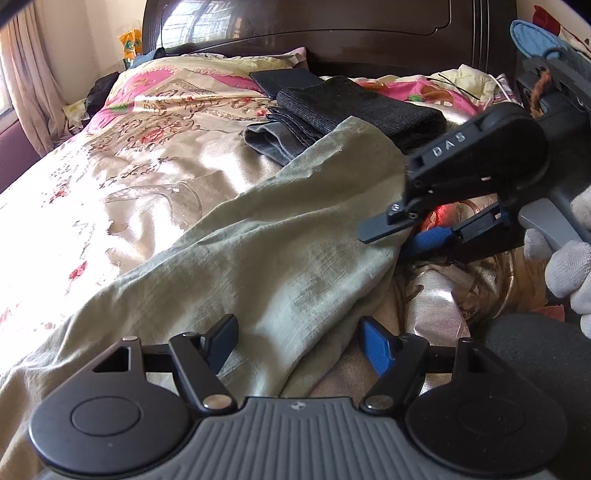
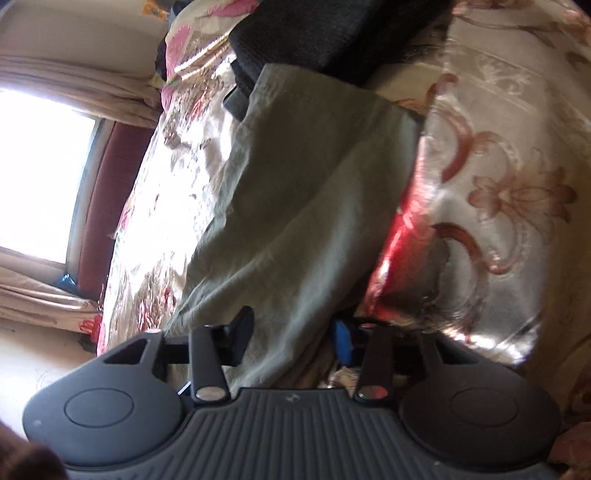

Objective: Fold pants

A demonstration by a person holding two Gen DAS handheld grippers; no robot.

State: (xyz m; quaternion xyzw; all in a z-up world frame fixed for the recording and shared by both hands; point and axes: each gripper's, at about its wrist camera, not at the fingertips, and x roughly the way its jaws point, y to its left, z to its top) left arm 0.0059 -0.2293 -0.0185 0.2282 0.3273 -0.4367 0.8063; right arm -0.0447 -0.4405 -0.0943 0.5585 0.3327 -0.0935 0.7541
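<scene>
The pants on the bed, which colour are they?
Pale olive green pants, plain, without pattern; the left wrist view shows them best.

Open bedspread [image 1: 122, 173] left of olive pants [image 1: 258, 251]; folded dark clothes [image 1: 332, 110] and headboard [image 1: 332, 37] block far end.

Left wrist view sat low over bed [image 1: 110, 155], looked forward past own jaws toward dark headboard [image 1: 332, 33]; olive pants [image 1: 258, 240] ran close ahead between jaws, right gripper [image 1: 406, 229] ahead and to right of jaws. Right wrist view rolled sideways: window [image 2: 40, 177] left of jaws, bed surface tilted up frame. It sat very near cloth, pants [image 2: 303, 206] filling space just ahead of jaws. Both views shared pants, floral bedcover, dark folded clothes [image 1: 351, 107] beyond pants [image 2: 314, 33].
</scene>
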